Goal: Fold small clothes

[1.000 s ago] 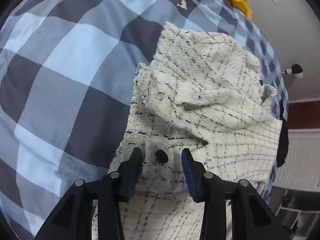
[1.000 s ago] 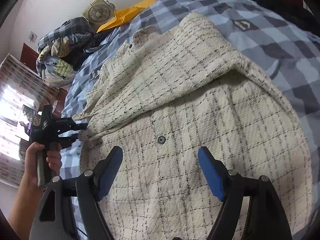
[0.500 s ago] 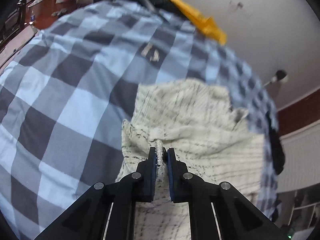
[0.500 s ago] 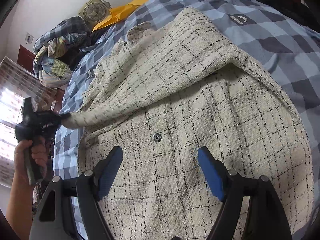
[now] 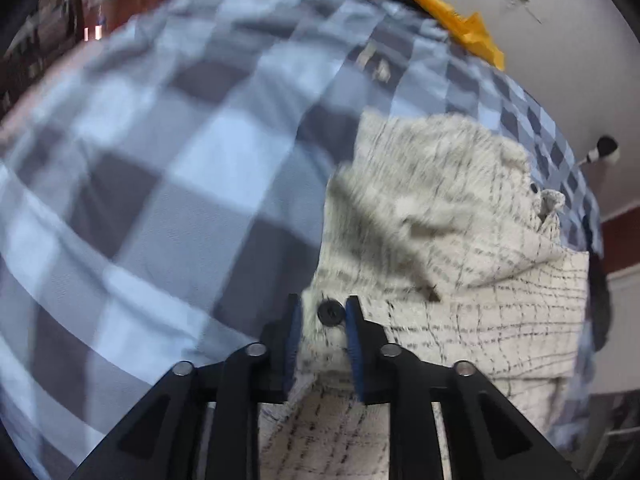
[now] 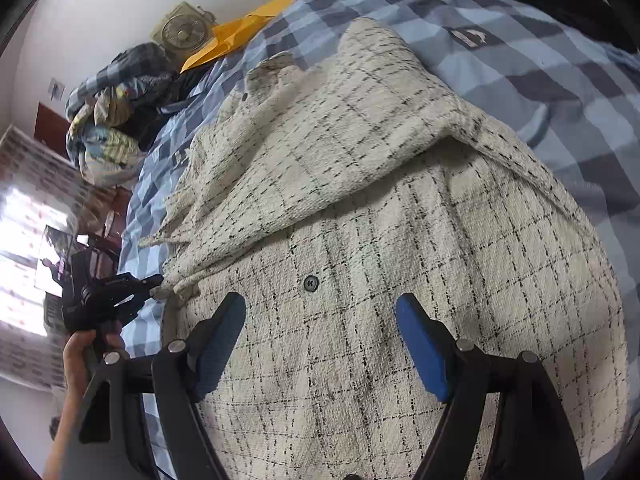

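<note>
A cream tweed jacket (image 6: pixel 400 240) with black check lines lies on a blue checked bedspread (image 6: pixel 560 92); one sleeve is folded across its front. In the left wrist view the jacket (image 5: pixel 460 208) fills the right half. My left gripper (image 5: pixel 322 312) has its jaws partly apart around the sleeve cuff and its black button (image 5: pixel 330 312). It also shows in the right wrist view (image 6: pixel 154 286), at the jacket's left edge. My right gripper (image 6: pixel 320 320) is open and empty, just above the jacket front, near a black button (image 6: pixel 311 282).
The bedspread (image 5: pixel 160 180) spreads left of the jacket. A pile of clothes (image 6: pixel 116 120), a small fan (image 6: pixel 182 32) and an orange envelope (image 6: pixel 236 38) lie at the bed's far end. A dark garment (image 6: pixel 560 4) lies far right.
My left gripper, shut on the cuff half a second ago, has its jaws wider now and sits low at the jacket's edge. The sleeve lies back down. The right gripper stays put.
</note>
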A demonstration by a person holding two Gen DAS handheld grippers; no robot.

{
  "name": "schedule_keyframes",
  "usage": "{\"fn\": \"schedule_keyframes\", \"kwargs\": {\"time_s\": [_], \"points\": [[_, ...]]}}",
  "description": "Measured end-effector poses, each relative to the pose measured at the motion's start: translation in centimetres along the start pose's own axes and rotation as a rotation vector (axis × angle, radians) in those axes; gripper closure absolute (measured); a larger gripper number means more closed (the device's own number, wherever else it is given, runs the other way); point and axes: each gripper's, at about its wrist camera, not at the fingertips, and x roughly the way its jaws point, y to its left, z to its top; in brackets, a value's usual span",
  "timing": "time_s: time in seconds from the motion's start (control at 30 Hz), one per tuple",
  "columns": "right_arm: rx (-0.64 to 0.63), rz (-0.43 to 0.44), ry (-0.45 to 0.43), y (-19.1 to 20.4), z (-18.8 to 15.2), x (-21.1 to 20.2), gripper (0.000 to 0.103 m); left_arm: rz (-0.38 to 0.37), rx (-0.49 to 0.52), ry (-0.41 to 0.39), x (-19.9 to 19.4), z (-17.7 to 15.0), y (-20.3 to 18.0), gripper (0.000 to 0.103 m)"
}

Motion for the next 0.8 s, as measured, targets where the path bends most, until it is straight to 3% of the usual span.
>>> {"fn": "schedule_keyframes", "kwargs": {"time_s": [0.03, 0.07, 0.1, 0.2, 0.33, 0.47, 0.57, 0.63, 0.8], "points": [[0.006, 0.000, 0.003, 0.0, 0.1, 0.1, 0.028, 0.026, 0.020, -0.042, -1.1, 0.3, -0.5, 0.059], [0.013, 0.001, 0.007, -0.2, 0.1, 0.2, 0.028, 0.053, 0.033, -0.085, -2.3, 0.6, -1.0, 0.021], [0.015, 0.000, 0.011, -0.2, 0.1, 0.3, 0.028, 0.088, 0.035, -0.128, -3.5, 1.1, -1.3, 0.003], [0.015, -0.013, 0.012, -0.3, 0.3, 0.2, 0.028, 0.160, -0.003, -0.254, -6.4, 1.5, -2.0, 0.000], [0.022, -0.040, -0.008, -1.1, 0.8, -0.6, 0.028, 0.097, 0.047, -0.249, -7.3, 1.8, -3.5, 0.000], [0.014, -0.081, -0.033, -2.2, 2.2, -1.6, 0.028, 0.104, 0.163, -0.246, -6.2, 0.8, -5.8, 0.000], [0.005, -0.041, -0.023, -2.4, 5.2, -2.1, 0.028, 0.129, 0.243, -0.248, -4.9, -0.1, -7.7, 0.000], [-0.076, -0.038, -0.046, -0.5, 8.7, -1.9, 0.028, 0.154, 0.297, -0.262, -3.9, -0.4, -9.0, 0.000], [-0.263, -0.034, -0.024, 4.2, 15.8, 3.2, 0.028, 0.155, 0.381, -0.287, -1.1, 0.1, -11.7, 0.000]]}}
